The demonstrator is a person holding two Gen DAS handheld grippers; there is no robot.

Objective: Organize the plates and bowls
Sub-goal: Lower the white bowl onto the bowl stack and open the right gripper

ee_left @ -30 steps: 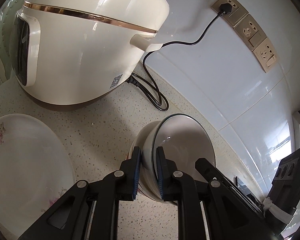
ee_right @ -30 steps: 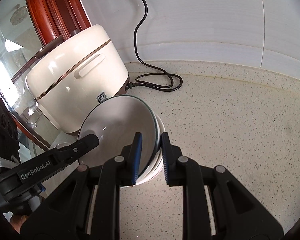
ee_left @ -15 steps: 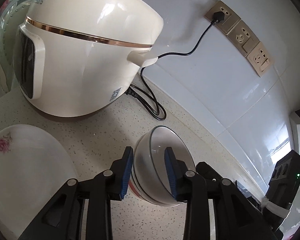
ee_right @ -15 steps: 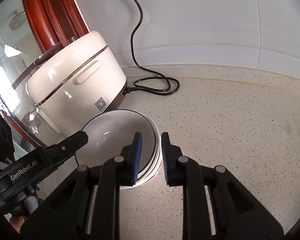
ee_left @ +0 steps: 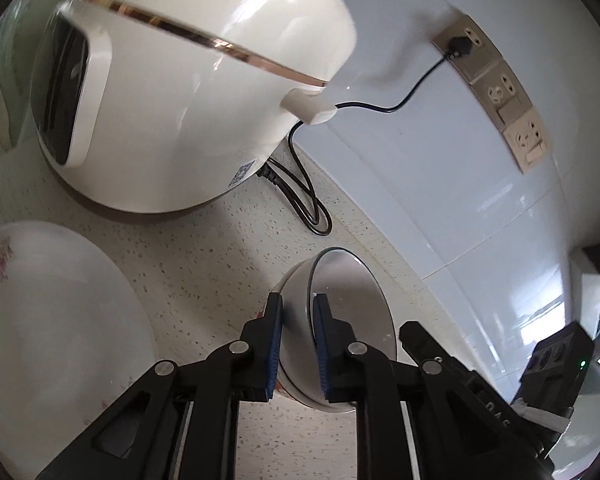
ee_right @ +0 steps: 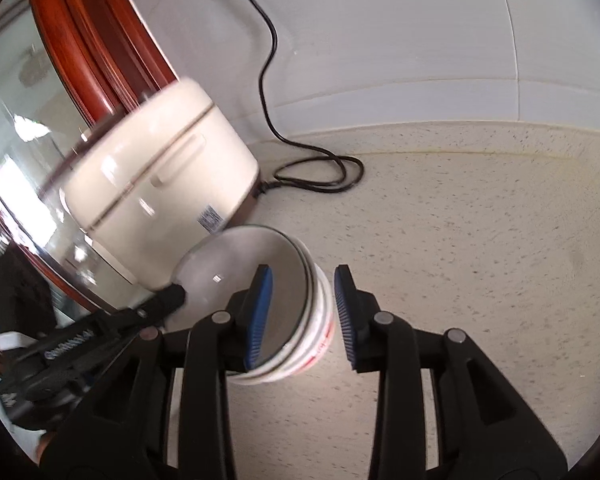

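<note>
White plate (ee_left: 52,320) with pink flowers; cream, gold-banded cooker (ee_left: 188,92).

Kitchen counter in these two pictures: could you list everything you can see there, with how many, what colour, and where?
Stack of round white ceramic bowls: at least two, nested, on the counter between both grippers.
Round white ceramic plate with pink flower print: one, left of the bowls.
Cream rice cooker with gold trim: one, at the back by the wall.
Black power cord: one, from cooker to wall socket, coiled on the counter.
Beige wall socket strip: one, on the white tiles.
Speckled beige stone counter: one.
Left gripper: black, blue-padded fingers pinching the bowl rim.
Right gripper: black, blue-padded fingers open, straddling the stack's wall.
</note>
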